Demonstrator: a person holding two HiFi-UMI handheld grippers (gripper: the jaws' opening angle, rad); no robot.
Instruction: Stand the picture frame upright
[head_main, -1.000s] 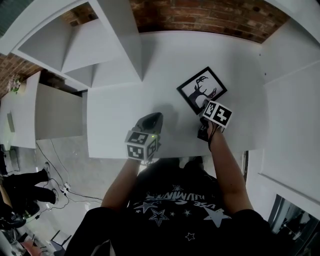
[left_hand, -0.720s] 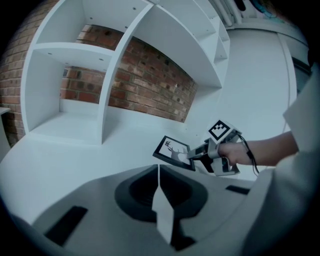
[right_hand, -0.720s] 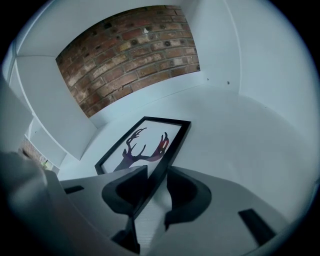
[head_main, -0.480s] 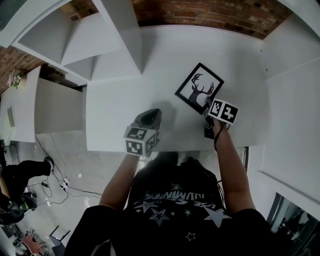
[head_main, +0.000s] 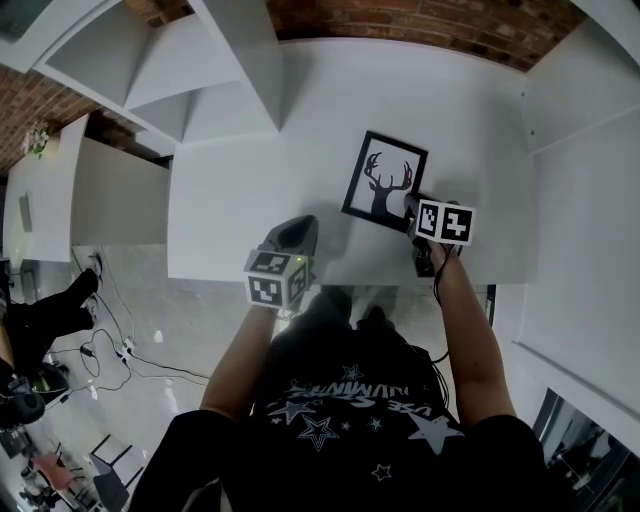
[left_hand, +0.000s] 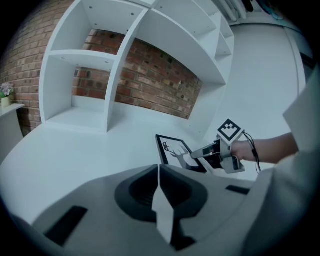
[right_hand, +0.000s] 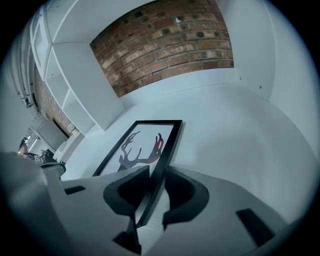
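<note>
The white shelf unit (head_main: 190, 90) stands well to the left of the picture frame (head_main: 383, 178), on the same white table (head_main: 230, 190), with the brick wall (head_main: 400, 25) beyond the frame's far edge. The left gripper (head_main: 300, 228) hovers over the table to the left of the frame and a little nearer the person, apart from it, its fingers pressed together with nothing between them. The frame, black-edged with a deer silhouette, sits right of the table's middle; in the left gripper view it is tilted up off the surface rather than lying flat. At the frame's near right corner is the right gripper (head_main: 408, 205): its jaws have just been closing and now pinch the frame's right-hand edge between them.
</note>
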